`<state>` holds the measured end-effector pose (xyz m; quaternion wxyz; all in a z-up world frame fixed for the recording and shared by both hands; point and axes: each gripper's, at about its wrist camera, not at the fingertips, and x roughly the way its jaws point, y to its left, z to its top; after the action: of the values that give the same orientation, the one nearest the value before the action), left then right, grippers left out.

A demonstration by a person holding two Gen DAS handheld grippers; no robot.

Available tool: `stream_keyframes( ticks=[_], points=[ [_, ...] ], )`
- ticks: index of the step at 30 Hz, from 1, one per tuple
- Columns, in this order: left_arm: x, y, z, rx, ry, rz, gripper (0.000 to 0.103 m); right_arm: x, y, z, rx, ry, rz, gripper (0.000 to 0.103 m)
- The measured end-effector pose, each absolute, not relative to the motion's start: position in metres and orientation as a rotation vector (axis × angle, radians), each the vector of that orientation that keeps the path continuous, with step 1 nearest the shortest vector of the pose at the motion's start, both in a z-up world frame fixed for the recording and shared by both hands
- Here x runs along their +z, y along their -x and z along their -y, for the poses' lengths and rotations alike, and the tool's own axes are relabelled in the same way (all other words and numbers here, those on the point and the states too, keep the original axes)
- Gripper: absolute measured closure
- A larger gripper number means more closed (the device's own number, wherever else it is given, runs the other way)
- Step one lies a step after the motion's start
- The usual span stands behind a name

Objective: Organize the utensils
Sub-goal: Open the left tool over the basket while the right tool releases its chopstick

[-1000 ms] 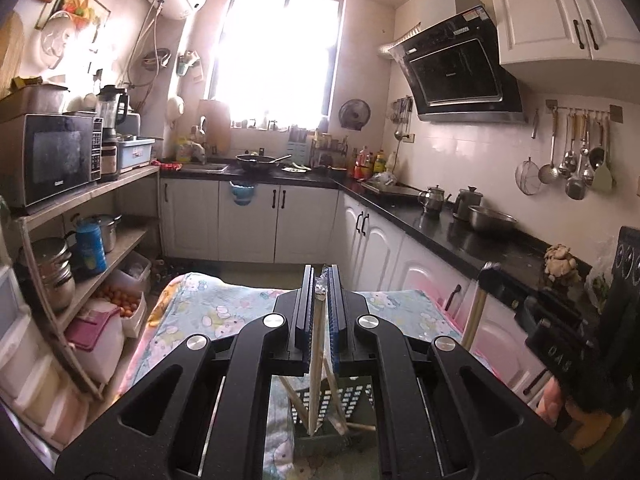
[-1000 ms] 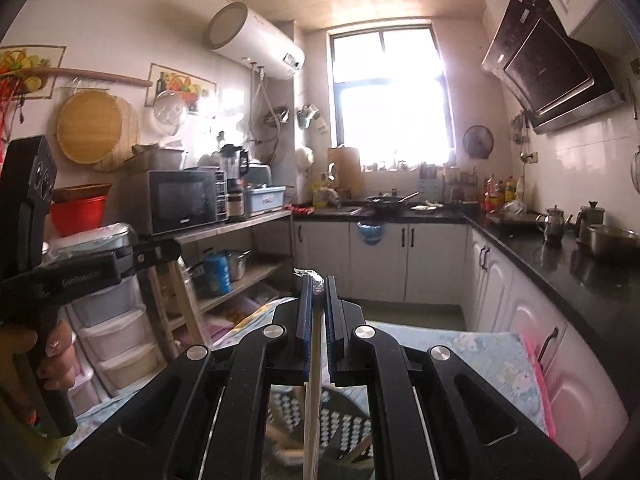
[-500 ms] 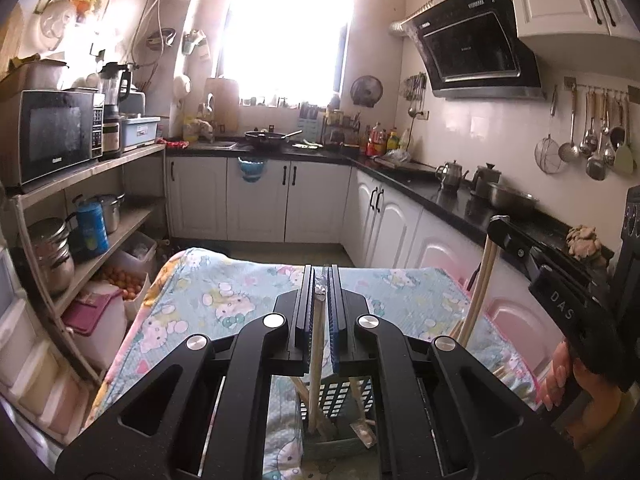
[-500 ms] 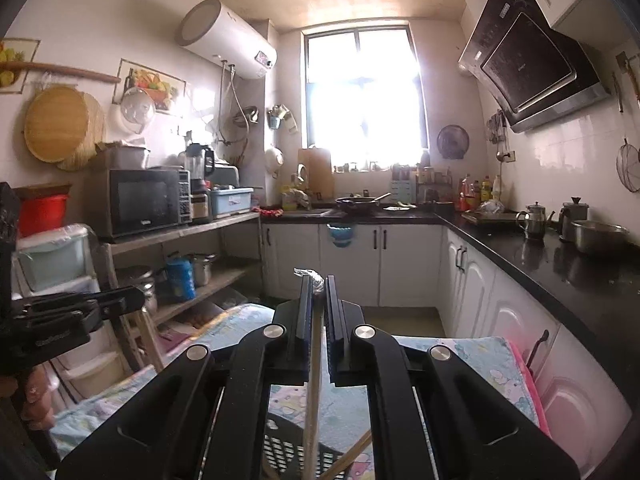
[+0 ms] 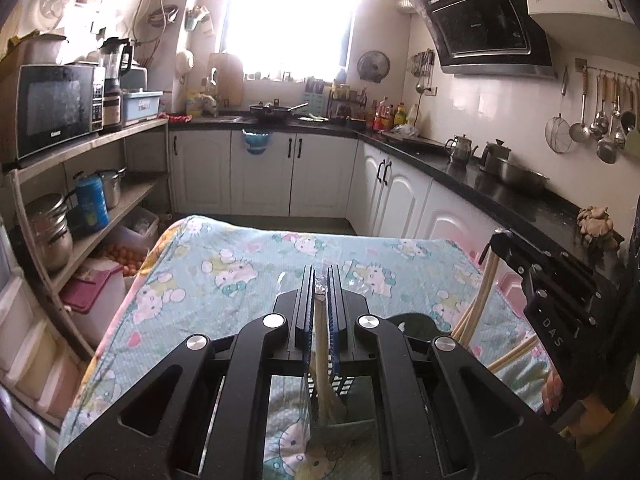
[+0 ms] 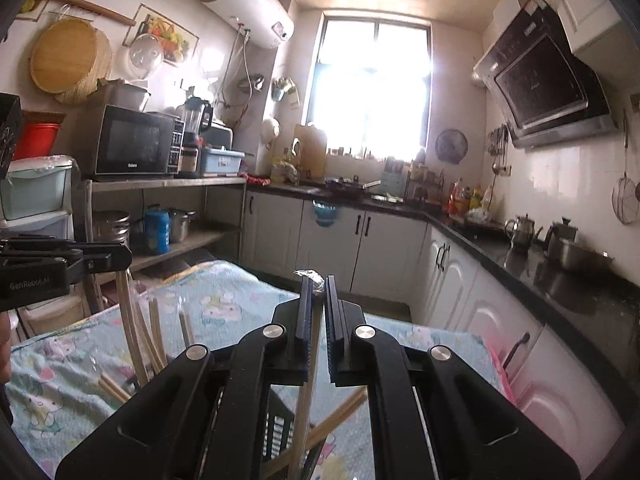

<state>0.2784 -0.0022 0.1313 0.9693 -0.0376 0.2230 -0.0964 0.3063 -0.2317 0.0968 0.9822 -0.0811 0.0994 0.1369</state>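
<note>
both grippers, left gripper (image 5: 319, 280) and right gripper (image 6: 317, 289), pinch wooden utensils upright above the basket (image 6: 276, 428), handles up so they drop in.

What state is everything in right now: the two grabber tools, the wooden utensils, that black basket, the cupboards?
Left gripper: shut on a wooden spatula, handle up, blade down.
Right gripper: shut on a thin wooden stick, hanging down.
Black basket: on the table, utensils leaning inside.
Tablecloth: spread over the table.
Cabinet doors: closed.
Microwave: door closed.
</note>
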Motion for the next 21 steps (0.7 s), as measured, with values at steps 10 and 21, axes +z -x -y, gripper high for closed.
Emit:
stream_keyframes(
  ticks=[10,21],
  points=[
    [0.118,-0.277,-0.003,-0.182,0.084,-0.486,0.101,0.087,-0.301,0.244,0.298,0.078,-0.318,0.096],
    [0.118,-0.262,-0.007,-0.166,0.095,-0.490,0.081,0.090,-0.284,0.248,0.298,0.062,-0.358,0.076]
  ],
)
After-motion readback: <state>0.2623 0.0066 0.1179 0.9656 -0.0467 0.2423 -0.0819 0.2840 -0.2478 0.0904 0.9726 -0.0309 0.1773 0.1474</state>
